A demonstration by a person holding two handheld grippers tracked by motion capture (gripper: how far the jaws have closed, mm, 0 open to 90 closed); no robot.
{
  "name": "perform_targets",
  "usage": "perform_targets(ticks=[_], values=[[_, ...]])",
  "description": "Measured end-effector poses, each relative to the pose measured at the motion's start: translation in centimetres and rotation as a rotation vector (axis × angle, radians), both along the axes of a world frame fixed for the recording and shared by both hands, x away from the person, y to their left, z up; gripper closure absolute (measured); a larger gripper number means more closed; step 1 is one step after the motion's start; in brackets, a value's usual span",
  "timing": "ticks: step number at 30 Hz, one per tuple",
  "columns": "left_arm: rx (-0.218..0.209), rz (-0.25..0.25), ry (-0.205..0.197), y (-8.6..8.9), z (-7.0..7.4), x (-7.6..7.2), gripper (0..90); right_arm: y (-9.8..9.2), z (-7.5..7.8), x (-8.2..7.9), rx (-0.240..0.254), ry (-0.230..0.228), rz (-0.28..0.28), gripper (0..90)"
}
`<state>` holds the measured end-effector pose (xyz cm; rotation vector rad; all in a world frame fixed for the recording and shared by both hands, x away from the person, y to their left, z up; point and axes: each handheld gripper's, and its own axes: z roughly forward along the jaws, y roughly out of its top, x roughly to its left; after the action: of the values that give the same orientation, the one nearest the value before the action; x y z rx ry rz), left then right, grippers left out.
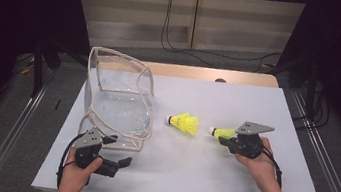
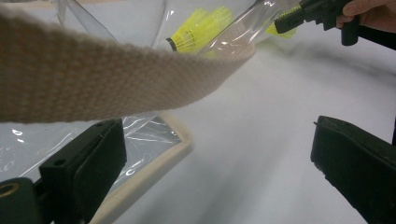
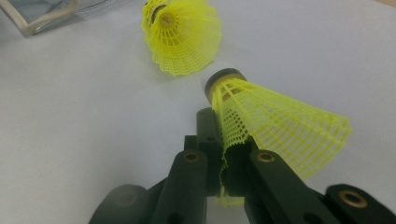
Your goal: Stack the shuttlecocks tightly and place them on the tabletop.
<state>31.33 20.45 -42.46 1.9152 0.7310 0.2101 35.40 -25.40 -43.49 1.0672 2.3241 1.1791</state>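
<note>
Right gripper [image 3: 223,154] pinches the yellow mesh skirt of a shuttlecock [image 3: 275,121], its jaws pressed together on the crushed edge of the netting while the cork tip points away from the hand. In the high view that shuttlecock [image 1: 223,132] sits at the right gripper [image 1: 227,138] just above the white table [image 1: 226,184], to the right of the middle. A second shuttlecock [image 1: 183,123] lies on its side on the table, between the held one and the clear bag [image 1: 117,103] with its beige webbing trim. The bag stands at the left with its mouth open upward.

Left gripper [image 1: 118,163] rests near the bag's front corner with its jaws spread wide and nothing between them; the bag's beige strap [image 2: 93,79] arches across the left gripper view above the left jaw, not gripped.

The work looks like loading the shuttlecocks into the bag. The grip is the weak point: only a thin, springy fold of mesh is caught, so the shuttlecock could swivel or slip out during the carry. With the bag unheld, its soft walls may sag or the rim may be pushed aside when the shuttlecock meets it, and the drop could land outside. A low sweep could also knock the loose shuttlecock away.
</note>
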Motion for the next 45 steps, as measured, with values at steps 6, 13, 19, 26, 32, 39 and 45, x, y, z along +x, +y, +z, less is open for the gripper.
perform_targets(ticks=[6,13,19,26,32,39,45], values=[[0.001,0.001,0.0,0.0,0.0,0.0,3.6,0.4,0.2,0.2,-0.002,-0.008,0.008,88.6],[0.001,0.001,0.0,0.0,0.0,0.0,3.6,0.6,0.2,0.4,0.003,-0.009,0.007,88.5],[-0.005,0.004,-0.002,0.0,-0.1,0.0,3.6,0.7,0.2,0.5,0.007,-0.008,0.01,88.5],[0.005,0.002,0.003,0.1,-0.1,0.1,3.6,0.9,0.2,0.6,0.004,-0.009,0.017,88.4],[0.003,0.003,0.002,0.0,-0.1,0.1,3.6,1.4,0.2,0.8,0.007,-0.01,0.027,88.5],[-0.001,0.005,0.002,0.1,-0.1,0.1,3.6,1.9,0.2,1.0,0.013,-0.009,0.032,88.6],[0.005,0.002,0.004,0.1,-0.1,0.1,3.6,2.0,0.2,1.2,0.021,-0.01,0.029,88.6]])
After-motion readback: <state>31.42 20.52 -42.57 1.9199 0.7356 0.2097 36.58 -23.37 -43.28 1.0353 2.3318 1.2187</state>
